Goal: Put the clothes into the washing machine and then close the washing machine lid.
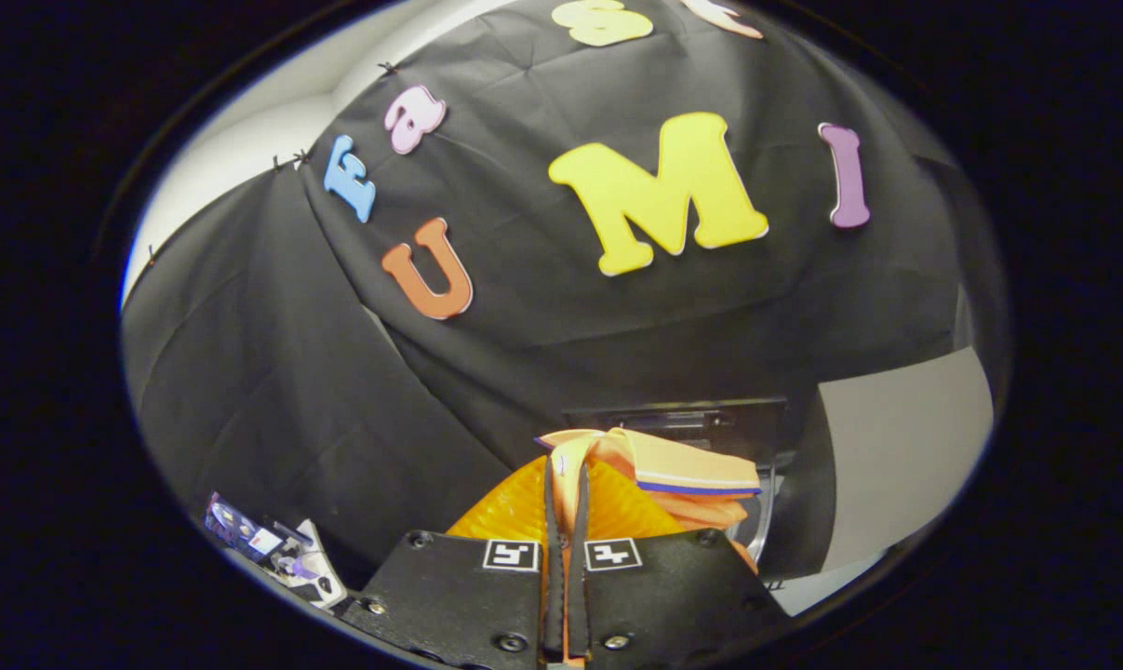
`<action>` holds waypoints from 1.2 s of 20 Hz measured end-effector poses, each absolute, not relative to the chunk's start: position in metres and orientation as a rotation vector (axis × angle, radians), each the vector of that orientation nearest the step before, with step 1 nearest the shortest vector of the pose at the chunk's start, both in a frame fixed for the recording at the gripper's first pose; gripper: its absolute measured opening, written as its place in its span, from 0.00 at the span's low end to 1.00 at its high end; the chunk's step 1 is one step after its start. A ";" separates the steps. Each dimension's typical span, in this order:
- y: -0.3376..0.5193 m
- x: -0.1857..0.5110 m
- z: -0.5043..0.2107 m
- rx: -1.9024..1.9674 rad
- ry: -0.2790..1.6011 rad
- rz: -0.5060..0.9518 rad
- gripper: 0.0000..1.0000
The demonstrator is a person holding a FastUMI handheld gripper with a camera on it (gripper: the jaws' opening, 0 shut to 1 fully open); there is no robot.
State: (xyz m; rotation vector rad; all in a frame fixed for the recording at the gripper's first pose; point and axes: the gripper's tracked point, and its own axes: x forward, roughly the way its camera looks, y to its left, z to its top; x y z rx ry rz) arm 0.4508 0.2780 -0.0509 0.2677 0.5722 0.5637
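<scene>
My gripper (566, 489) is shut on an orange garment (682, 475) with a thin blue and white stripe along its edge. The cloth is pinched between the two black fingers and bunches up just ahead of them, spilling to the right. Below the cloth, on both sides of the fingers, an orange ribbed translucent surface (514, 512) shows. Beyond the garment stands a dark machine (701, 419) with an opened dark lid panel. A curved shiny rim (761, 530) of it shows to the right of the fingers.
A grey-white surface (896, 447) lies to the right of the machine. Small items, purple and white (282, 549), lie low to the left of the fingers. The black cloth wall rises behind everything.
</scene>
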 end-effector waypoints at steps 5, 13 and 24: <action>0.296 0.487 -0.112 0.244 0.681 0.551 0.05; 0.302 0.540 -0.201 0.207 0.822 0.487 0.05; 0.305 0.580 -0.293 0.160 0.960 0.414 0.05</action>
